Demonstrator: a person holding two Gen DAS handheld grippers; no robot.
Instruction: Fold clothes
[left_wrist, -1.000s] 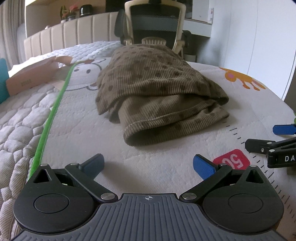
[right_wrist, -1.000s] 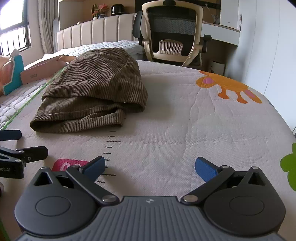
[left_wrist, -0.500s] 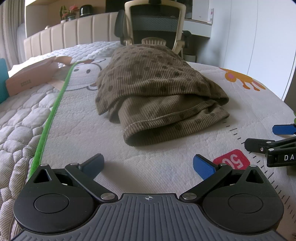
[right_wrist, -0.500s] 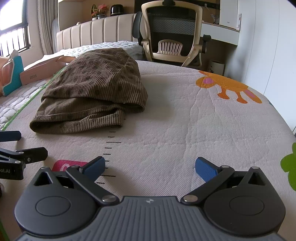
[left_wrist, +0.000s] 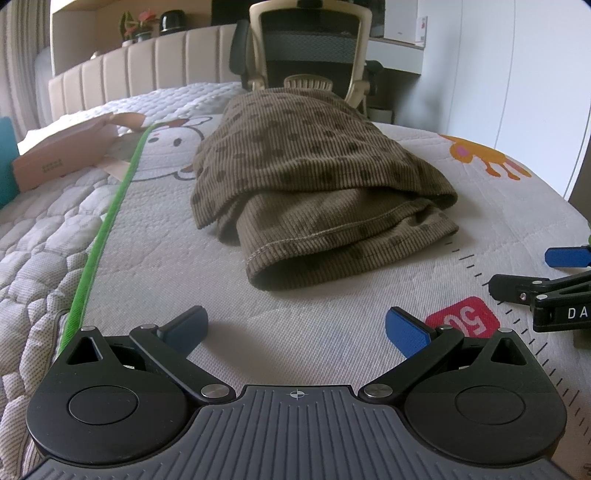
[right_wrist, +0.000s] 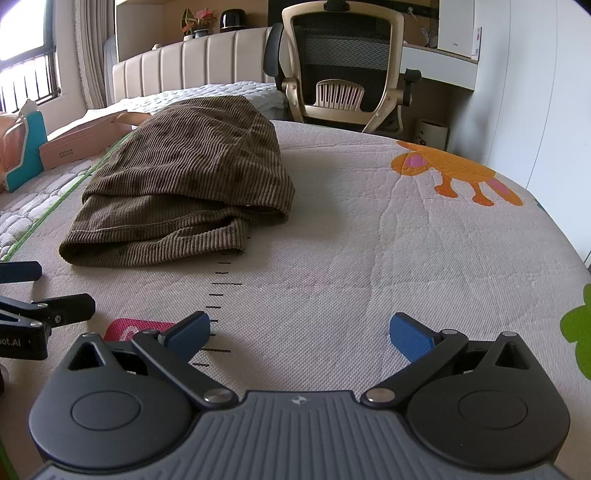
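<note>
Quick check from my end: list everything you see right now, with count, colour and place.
garment: one, brown with dark dots, folded on the mat
mat: one, pale with cartoon animals, over the bed
red label: one, on the mat near the grippers
cardboard box: one, tan, far left on the bed
office chair: one, beige and black, beyond the bed
left gripper: open, empty, short of the garment
right gripper: open, empty, beside the left one

A big bed fills the middle, with a padded beige headboard at the upper left. A desk chair stands top center. White wall right; bright window far left.
</note>
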